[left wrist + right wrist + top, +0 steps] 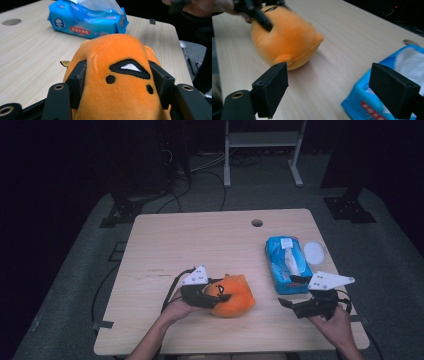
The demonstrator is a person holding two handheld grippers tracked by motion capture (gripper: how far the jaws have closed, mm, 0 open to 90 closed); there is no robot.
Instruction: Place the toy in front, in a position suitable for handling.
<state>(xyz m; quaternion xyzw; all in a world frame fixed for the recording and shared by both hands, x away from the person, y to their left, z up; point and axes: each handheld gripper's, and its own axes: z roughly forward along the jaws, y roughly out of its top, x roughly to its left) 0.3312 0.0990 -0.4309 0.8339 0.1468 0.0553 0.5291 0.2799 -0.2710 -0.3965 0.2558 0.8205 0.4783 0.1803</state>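
Orange plush toy, clamped between left gripper jaws

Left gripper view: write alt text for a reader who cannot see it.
The gripper's two black jaws press on either side of an orange plush toy with a stitched black-and-white eye. It lies on a light wooden table. Behind it is a blue tissue pack with a tissue poking out.
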